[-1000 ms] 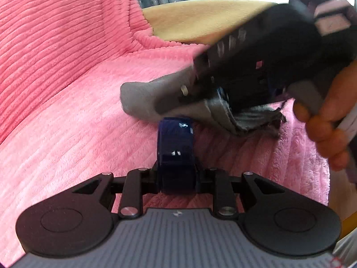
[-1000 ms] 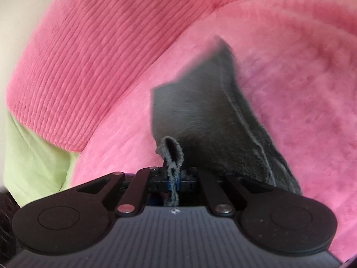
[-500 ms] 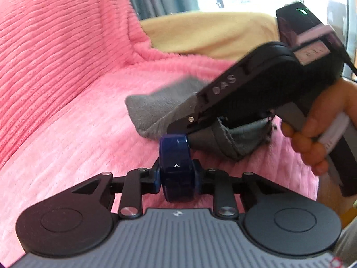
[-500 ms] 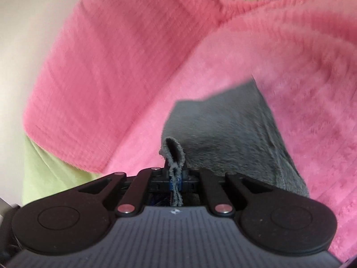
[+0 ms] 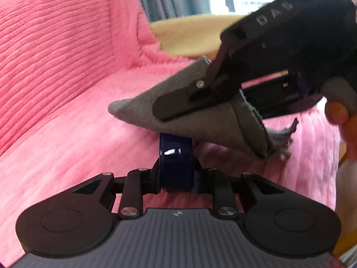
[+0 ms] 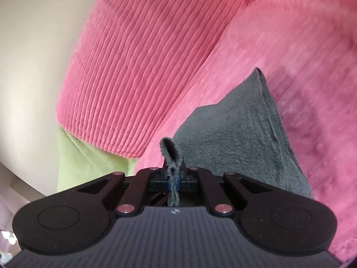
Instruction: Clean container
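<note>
My left gripper (image 5: 176, 167) is shut on a small dark blue container (image 5: 175, 156), seen edge-on and held above the pink sofa. My right gripper (image 6: 174, 178) is shut on a grey cloth (image 6: 241, 143), pinching a folded edge while the rest hangs forward. In the left wrist view the right gripper body (image 5: 279, 44) comes in from the upper right and the grey cloth (image 5: 200, 120) drapes over the top of the blue container, touching it.
A pink ribbed blanket (image 5: 67, 78) covers the sofa seat and backrest. A tan cushion (image 5: 189, 35) lies behind, with a curtain and window beyond. A light green cover (image 6: 89, 156) and a beige wall (image 6: 33, 55) show in the right wrist view.
The right gripper has lifted and swung with the cloth, which now lies over the top of the blue container. The left gripper kept its hold with little movement.
</note>
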A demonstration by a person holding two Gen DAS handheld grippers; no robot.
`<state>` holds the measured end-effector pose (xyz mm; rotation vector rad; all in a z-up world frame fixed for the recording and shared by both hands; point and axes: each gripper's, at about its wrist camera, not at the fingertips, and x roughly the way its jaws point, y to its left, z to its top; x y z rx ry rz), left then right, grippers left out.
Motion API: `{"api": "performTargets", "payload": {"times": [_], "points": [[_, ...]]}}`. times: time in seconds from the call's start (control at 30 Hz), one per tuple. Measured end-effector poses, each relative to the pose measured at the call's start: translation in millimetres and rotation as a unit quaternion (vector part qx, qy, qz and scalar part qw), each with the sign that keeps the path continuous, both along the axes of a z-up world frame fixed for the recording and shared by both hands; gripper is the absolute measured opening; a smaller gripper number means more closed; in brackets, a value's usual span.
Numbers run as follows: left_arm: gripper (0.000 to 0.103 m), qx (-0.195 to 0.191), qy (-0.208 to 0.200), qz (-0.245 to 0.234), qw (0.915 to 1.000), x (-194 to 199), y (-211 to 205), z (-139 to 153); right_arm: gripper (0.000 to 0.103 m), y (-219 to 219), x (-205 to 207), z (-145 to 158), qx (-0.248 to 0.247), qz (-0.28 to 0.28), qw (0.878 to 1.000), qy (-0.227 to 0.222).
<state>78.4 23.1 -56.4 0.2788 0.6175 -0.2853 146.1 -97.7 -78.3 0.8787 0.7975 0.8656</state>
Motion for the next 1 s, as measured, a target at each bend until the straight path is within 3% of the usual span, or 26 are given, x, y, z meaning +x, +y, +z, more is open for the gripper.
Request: {"api": "performTargets", "payload": {"times": [0.2, 0.6, 0.63, 0.67, 0.7, 0.77, 0.83, 0.9, 0.93, 1.0], "points": [[0.029, 0.021, 0.011, 0.001, 0.9997, -0.3, -4.7, -3.0, 0.000, 2.8, 5.6, -2.2, 0.017, -0.011, 1.000, 0.014], [0.030, 0.045, 0.020, -0.005, 0.9988, -9.5, -9.6, -2.0, 0.002, 6.4, 7.6, -1.9, -0.055, -0.080, 0.995, 0.010], [0.032, 0.043, 0.025, -0.007, 0.9987, -9.9, -9.0, 0.4, 0.003, 7.4, 7.6, -1.7, -0.061, -0.082, 0.995, 0.013], [0.043, 0.040, 0.030, -0.011, 0.9987, -9.5, -8.0, 3.2, 0.004, 6.6, 5.7, -1.5, -0.061, -0.081, 0.995, 0.014], [0.048, 0.039, 0.031, -0.012, 0.9987, -9.1, -7.0, 6.4, 0.004, 5.7, 4.4, -1.1, -0.061, -0.080, 0.995, 0.014], [0.050, 0.037, 0.019, -0.016, 0.9990, -12.0, -7.2, 13.4, 0.004, 3.4, 3.5, 2.2, -0.059, -0.079, 0.995, 0.010], [0.050, 0.033, 0.008, -0.021, 0.9992, -14.6, -8.1, 20.0, 0.004, 1.4, 2.3, 6.2, -0.053, -0.080, 0.995, 0.006], [0.041, 0.028, 0.002, -0.027, 0.9993, -15.7, -9.3, 22.5, 0.004, -3.4, 0.8, 9.9, -0.044, -0.086, 0.995, 0.005], [0.030, 0.031, -0.005, -0.027, 0.9991, -15.3, -10.4, 22.2, 0.004, -6.8, 0.6, 13.1, -0.039, -0.092, 0.995, 0.002], [0.029, 0.037, -0.024, -0.023, 0.9988, -15.6, -13.2, 20.8, 0.004, -15.3, -1.5, 21.1, -0.027, -0.106, 0.994, -0.011]]}}
